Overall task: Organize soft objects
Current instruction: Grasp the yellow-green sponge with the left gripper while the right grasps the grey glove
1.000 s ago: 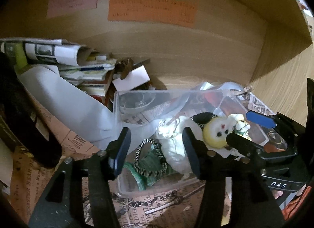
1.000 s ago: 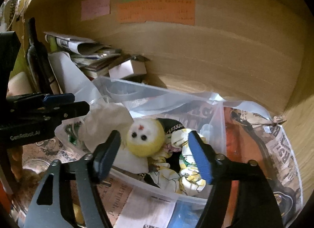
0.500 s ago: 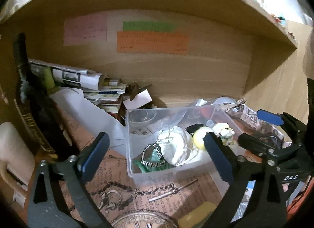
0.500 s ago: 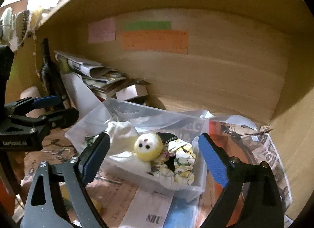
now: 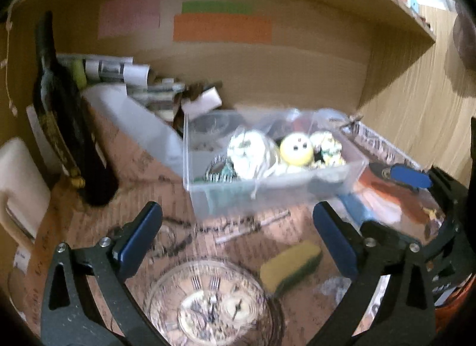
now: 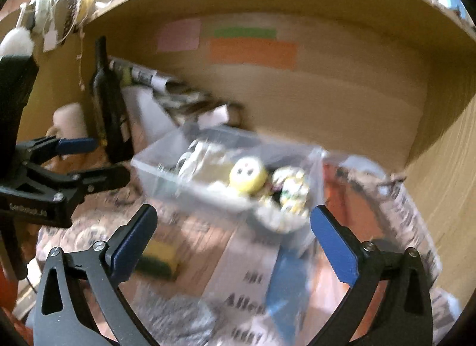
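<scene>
Now, step: both tools clear of the bin, seemingly between items.
Left gripper (image 5: 236, 237): jaws apart, nothing between them.
Right gripper (image 6: 232, 237): jaws opening, nothing between them.
Soft objects: yellow round plush ball (image 5: 296, 149), white crumpled cloth (image 5: 250, 154) and patterned fabric bundle (image 5: 327, 146) lie inside the clear plastic bin (image 5: 267, 188).
Likely next: yellow-green sponge (image 5: 290, 268) on the shelf, just in front of the bin.
Advice: approach low, close gently, avoid the glass clock dish (image 5: 208, 304).
</scene>
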The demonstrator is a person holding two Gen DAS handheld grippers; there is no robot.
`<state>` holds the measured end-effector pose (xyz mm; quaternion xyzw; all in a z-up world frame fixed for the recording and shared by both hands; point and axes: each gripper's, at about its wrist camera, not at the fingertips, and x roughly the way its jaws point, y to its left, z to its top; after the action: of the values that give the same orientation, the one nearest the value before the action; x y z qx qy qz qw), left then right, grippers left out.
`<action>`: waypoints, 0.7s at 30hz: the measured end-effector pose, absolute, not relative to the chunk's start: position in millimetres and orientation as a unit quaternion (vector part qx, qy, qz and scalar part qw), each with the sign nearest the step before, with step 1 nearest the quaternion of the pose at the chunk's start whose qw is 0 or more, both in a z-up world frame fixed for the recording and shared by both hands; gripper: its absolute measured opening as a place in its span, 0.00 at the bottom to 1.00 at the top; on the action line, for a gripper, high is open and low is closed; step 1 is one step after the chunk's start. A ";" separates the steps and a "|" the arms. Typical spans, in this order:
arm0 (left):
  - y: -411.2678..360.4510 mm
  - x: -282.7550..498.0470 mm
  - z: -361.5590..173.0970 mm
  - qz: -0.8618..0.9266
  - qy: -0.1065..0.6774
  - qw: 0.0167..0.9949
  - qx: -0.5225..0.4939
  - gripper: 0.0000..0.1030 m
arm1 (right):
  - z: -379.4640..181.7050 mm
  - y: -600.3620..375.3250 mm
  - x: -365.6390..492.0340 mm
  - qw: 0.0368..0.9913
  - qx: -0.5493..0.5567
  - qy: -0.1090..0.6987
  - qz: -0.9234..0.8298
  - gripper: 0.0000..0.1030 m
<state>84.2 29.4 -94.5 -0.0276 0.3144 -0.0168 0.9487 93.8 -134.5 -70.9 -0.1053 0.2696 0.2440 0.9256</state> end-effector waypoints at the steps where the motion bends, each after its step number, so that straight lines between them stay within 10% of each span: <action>1: 29.1 82.3 -100.2 -0.014 0.324 0.946 -0.028 1.00 | -78.5 -133.6 91.7 0.920 -0.104 0.284 0.249 1.00; 12: 18.0 70.7 -146.7 -0.025 0.390 0.920 -0.024 1.00 | -131.5 -138.8 73.7 0.874 -0.088 0.392 0.272 0.99; 21: -3.1 82.3 -154.7 -0.046 0.396 0.917 -0.008 1.00 | -138.7 -142.1 62.6 0.864 -0.074 0.405 0.290 0.53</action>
<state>82.3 -3.1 -154.7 -0.0078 0.3965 -0.0464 0.9168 62.6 -142.1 -138.7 -0.0741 0.4050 0.2899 0.8640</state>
